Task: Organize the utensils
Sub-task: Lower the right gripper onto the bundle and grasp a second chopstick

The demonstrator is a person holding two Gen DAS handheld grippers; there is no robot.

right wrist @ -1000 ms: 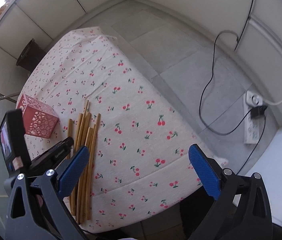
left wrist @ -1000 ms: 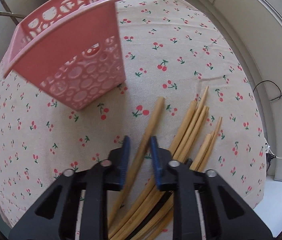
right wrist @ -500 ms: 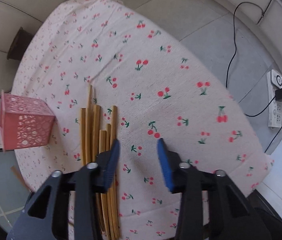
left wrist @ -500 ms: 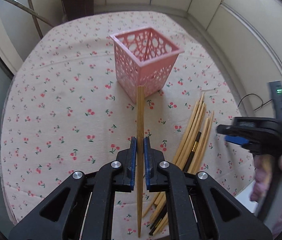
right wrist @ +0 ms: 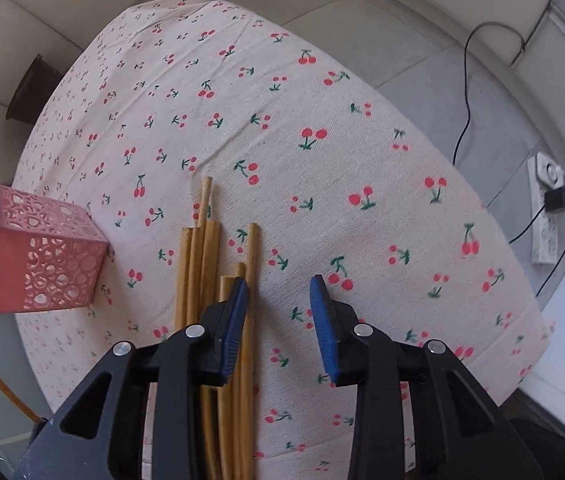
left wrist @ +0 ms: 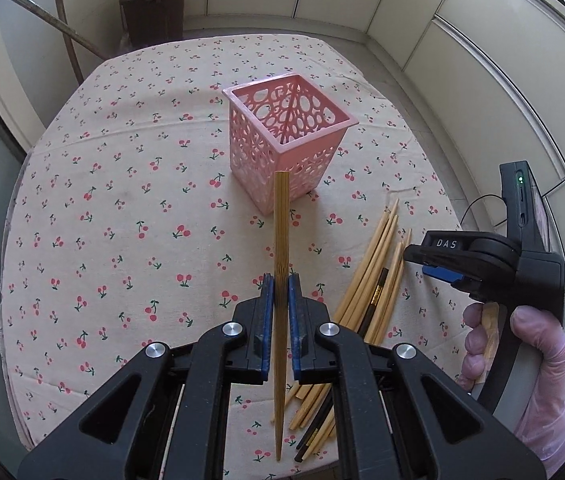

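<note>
My left gripper (left wrist: 281,280) is shut on one bamboo chopstick (left wrist: 281,232). It holds the chopstick above the cloth, with the blunt end toward the pink perforated basket (left wrist: 288,140). The basket stands upright with nothing in it and also shows in the right wrist view (right wrist: 42,260). Several more chopsticks (left wrist: 378,276), one of them dark, lie in a pile to the right. My right gripper (right wrist: 280,302) hangs low over that pile (right wrist: 202,264) with its jaws partly apart. Nothing is pinched; the rightmost chopstick lies by its left finger. A gloved hand (left wrist: 538,336) holds that gripper (left wrist: 442,272).
The round table wears a cherry-print cloth (left wrist: 122,200), and its edge drops away close behind the pile. A dark bin (left wrist: 154,12) stands on the floor beyond the table. A power strip with cables (right wrist: 544,216) lies on the floor to the right.
My left gripper closed on a chopstick and lifted it off the pile, backing away from the basket. My right gripper narrowed its jaws and came down over the pile.
</note>
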